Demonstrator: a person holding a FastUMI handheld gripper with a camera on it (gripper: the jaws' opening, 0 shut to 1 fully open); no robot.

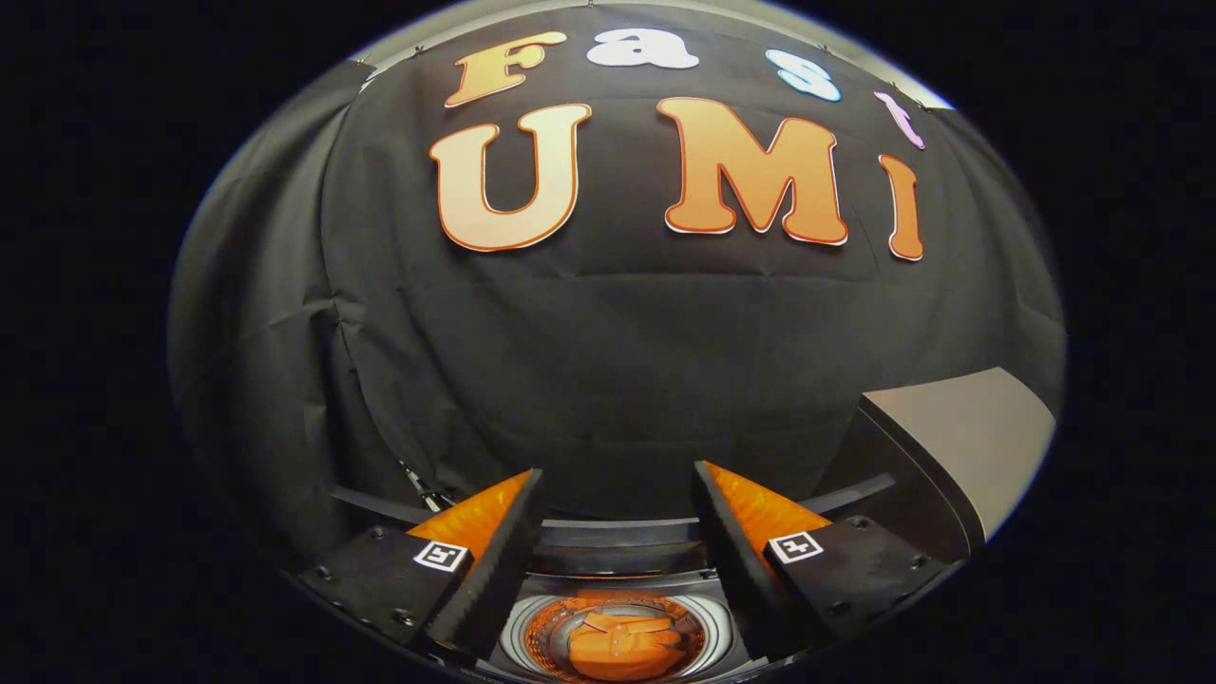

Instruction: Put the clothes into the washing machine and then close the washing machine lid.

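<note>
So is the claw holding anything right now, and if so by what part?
Nothing is held. The claw is open, its fingers spread with empty space between them. The orange garment lies below in the washing machine drum, apart from both fingers.

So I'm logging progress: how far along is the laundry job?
Done: the orange garment lies inside the washer drum. In hand: nothing; the hand-held gripper is open above the drum. Left: closing the lid, which stands raised to the right.
</note>
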